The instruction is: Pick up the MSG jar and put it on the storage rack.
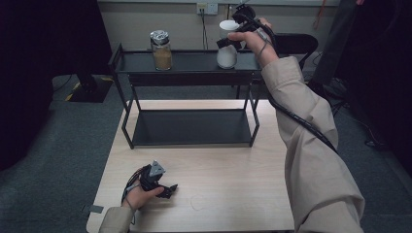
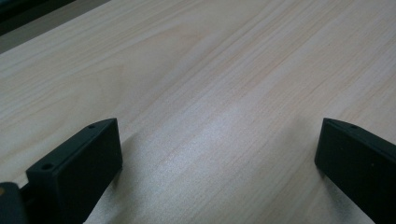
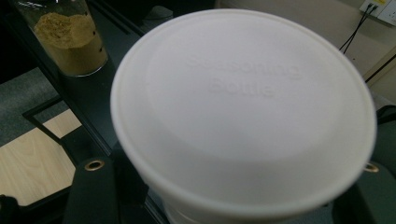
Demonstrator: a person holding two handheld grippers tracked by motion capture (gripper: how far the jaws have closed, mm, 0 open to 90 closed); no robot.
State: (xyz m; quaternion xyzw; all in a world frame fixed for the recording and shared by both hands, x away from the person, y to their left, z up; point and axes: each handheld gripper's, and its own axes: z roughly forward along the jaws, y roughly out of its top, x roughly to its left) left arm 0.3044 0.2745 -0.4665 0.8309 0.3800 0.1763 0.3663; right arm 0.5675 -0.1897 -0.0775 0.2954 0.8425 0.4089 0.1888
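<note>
A white seasoning bottle with a flat white lid stands at the right of the black rack's top shelf. My right gripper reaches in from the right, its jaws spread wide on either side of the bottle just under the lid; the gripper looks open. A glass jar of brown powder with a foil-like top stands at the shelf's left, seen too in the right gripper view. My left gripper rests open on the wooden table, nothing between its fingers.
The two-tier black metal rack stands at the table's far edge, with its lower shelf bare. A wall with a socket and cables lies behind. Grey carpet surrounds the table. A black chair stands behind the rack at the right.
</note>
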